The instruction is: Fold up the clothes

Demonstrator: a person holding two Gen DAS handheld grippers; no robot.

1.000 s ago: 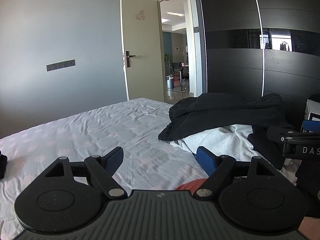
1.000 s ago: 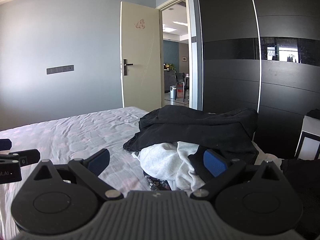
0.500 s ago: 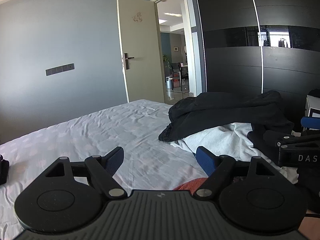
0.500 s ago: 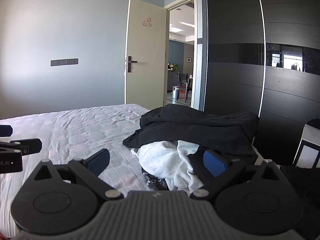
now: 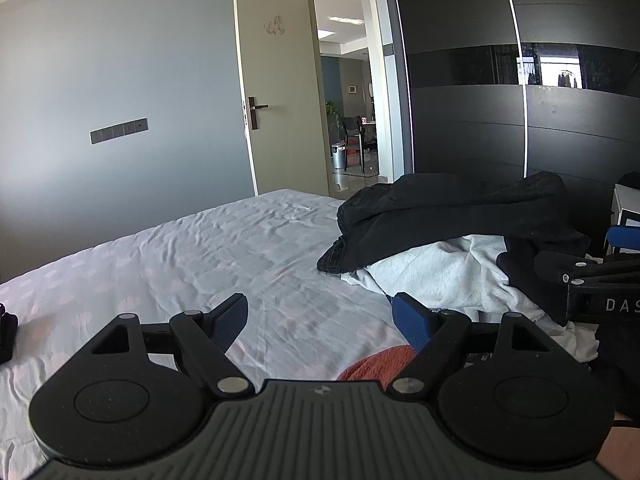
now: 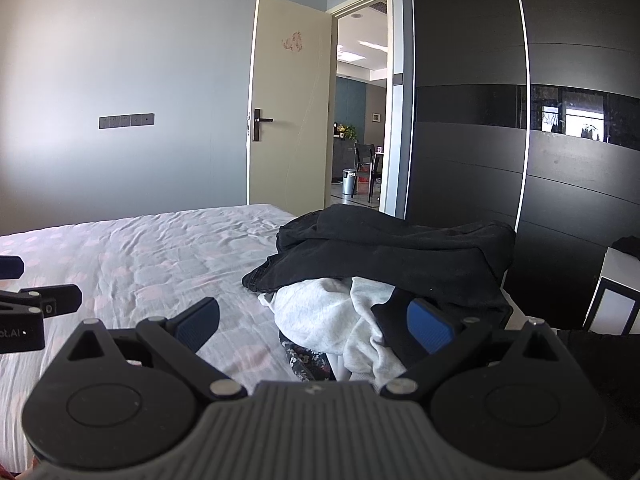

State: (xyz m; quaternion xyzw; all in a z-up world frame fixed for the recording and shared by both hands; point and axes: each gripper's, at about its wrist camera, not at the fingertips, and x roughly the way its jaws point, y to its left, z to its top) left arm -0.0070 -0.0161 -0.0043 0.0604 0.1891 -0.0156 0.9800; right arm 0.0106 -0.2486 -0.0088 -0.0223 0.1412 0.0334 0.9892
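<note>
The left gripper (image 5: 320, 320) gapes wide and empty at lower centre, above the bed (image 5: 200, 264). The right gripper (image 6: 316, 320) is spread wide too, gripping nothing, its fingers framing the clothes pile (image 6: 380, 276) at centre right: a black garment (image 6: 400, 248) lies atop a white one (image 6: 320, 316). A red cloth (image 5: 376, 366) peeks out low in the left view.

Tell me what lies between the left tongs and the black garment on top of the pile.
Wrinkled bedsheet and the light grey garment, seen in the left wrist view.
</note>
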